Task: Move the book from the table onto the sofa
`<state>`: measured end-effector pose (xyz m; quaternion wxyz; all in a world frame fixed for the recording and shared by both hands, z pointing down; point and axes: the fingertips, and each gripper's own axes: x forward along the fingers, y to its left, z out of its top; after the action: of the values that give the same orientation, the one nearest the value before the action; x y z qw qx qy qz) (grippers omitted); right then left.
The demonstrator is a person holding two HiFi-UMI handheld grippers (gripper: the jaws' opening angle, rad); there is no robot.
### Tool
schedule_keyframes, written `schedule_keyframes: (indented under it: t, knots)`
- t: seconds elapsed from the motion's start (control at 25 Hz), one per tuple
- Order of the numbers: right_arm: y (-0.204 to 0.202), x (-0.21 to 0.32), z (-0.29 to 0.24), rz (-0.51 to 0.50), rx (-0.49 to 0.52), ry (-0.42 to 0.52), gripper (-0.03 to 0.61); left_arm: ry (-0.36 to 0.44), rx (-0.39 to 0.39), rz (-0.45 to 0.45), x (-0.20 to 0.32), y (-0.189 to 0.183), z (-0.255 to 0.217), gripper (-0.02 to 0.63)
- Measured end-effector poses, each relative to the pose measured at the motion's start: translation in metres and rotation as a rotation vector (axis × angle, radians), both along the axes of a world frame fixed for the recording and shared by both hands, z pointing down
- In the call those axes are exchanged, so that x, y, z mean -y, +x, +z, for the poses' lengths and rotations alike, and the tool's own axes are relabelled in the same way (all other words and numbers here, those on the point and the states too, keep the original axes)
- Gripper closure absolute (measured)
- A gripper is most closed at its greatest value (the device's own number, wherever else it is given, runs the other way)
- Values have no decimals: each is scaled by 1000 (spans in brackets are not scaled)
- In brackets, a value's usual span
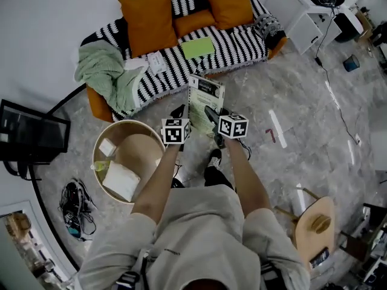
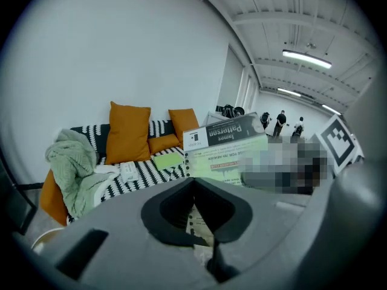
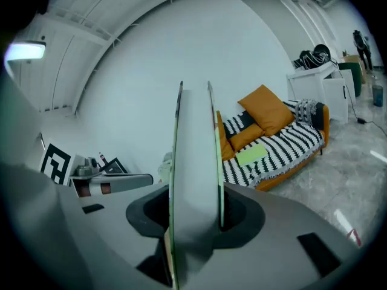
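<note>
The book (image 1: pixel 204 96) is held up at the centre of the frame, below the sofa (image 1: pixel 239 44); the left tongs (image 1: pixel 179 112) and right tongs (image 1: pixel 213 116) both clamp its near edge.

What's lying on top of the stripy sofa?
Three orange cushions, a crumpled green blanket, a flat light-green thing and small white packets lie on the sofa. The blanket covers one end, so anything beneath it is hidden.
</note>
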<state>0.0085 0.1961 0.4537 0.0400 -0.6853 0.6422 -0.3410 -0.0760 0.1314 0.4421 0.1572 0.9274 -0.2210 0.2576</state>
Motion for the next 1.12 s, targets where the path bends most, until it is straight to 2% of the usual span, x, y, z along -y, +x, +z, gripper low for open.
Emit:
schedule_keyframes:
  t: [0.24,0.36,0.48,0.72,0.92,1.12]
  knots:
    - [60,14,-22,-55,-38,28,419,75,-9,3,12,75,-33,604]
    - [83,20,-27,-103,-99,3,419,99,-5,-22,19,98,-45,604]
    - [103,24,-26,-129,-99,-4,419,112,-2,-39,22,116,-49,604]
    - [135,31,-22,-148,-122,-23,419,99,20,-44,30,126,-46,604]
    - [149,34,-19,-96,-116,-13,419,79,21,-47,40,123,-31,604]
    - [181,44,-13,-48,-105,5,419,72,11,-85,84,126,-31,604]
